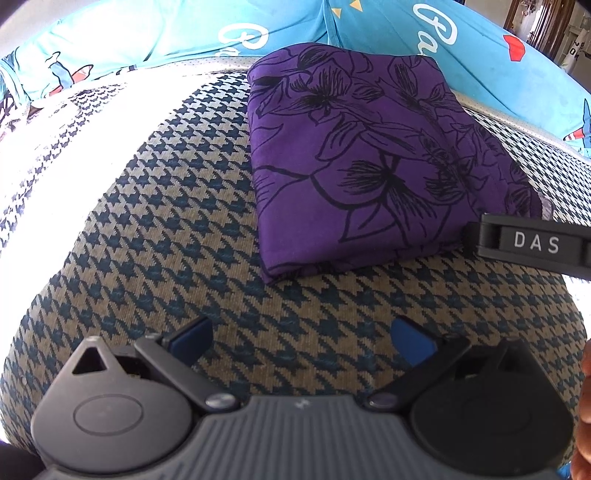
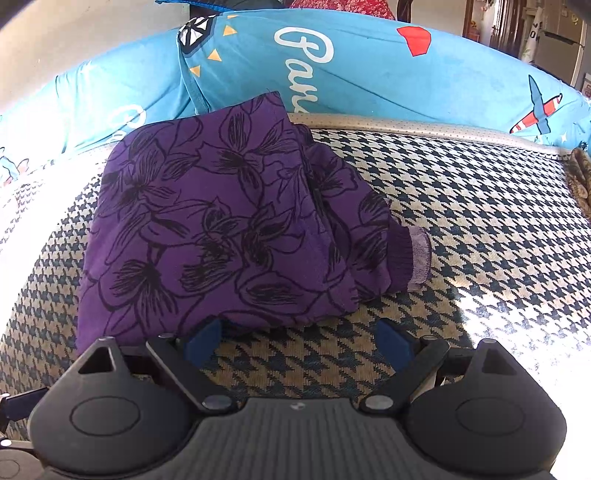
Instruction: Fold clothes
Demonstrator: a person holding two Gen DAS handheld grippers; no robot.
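Observation:
A purple garment with black flower outlines (image 1: 354, 155) lies folded into a compact block on the houndstooth bedcover (image 1: 166, 240). My left gripper (image 1: 301, 341) hovers open over bare cover, well short of the garment's near edge, nothing between its blue pads. In the right wrist view the same garment (image 2: 221, 229) fills the left middle, a ribbed cuff (image 2: 413, 254) sticking out at its right side. My right gripper (image 2: 299, 343) is open just at the garment's near edge, its left pad (image 2: 205, 339) touching or nearly touching the cloth. Part of the right gripper's body, marked DAS (image 1: 535, 245), shows at the right.
Blue printed pillows (image 2: 369, 74) line the far edge of the bed behind the garment. Strong sunlight washes out the cover at the left (image 1: 55, 155) and at the right (image 2: 535, 332). A doorway and furniture (image 2: 546, 33) show at the far right. A hand's edge (image 1: 585, 406) appears at the right.

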